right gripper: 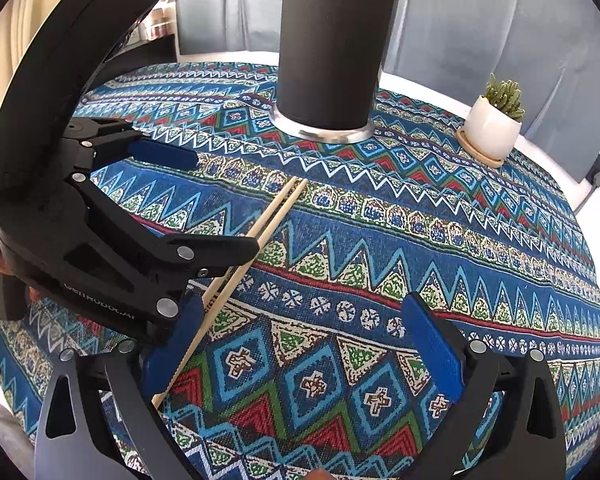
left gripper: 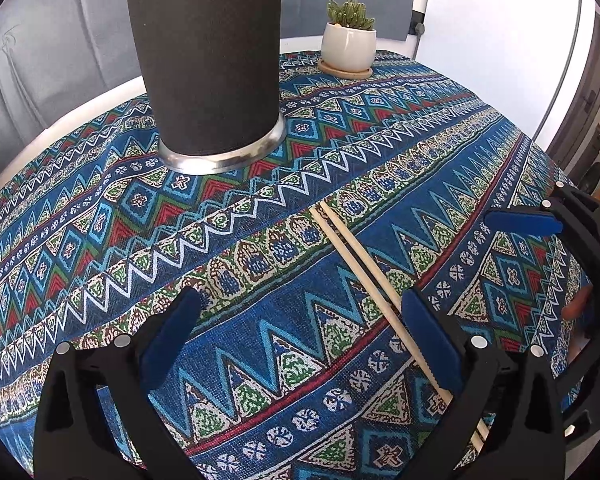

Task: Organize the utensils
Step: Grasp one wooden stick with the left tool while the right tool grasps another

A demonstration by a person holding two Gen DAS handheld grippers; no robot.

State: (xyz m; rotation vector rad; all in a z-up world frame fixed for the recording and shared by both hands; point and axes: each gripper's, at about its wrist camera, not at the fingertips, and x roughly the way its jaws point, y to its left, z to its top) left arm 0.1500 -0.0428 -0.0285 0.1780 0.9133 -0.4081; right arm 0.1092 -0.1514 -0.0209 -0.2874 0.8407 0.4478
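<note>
Both of my hand-held grippers, left [left gripper: 300,332] and right [right gripper: 304,340], stand released above the worktop [left gripper: 100,208]. The two chopsticks [left gripper: 356,252] lie side by side on the patterned cloth [right gripper: 380,248], in front of the black holder [right gripper: 332,52]. I judge them light, stiff and thin, liable to roll or split apart, so I should pinch both together near mid-length.
</note>
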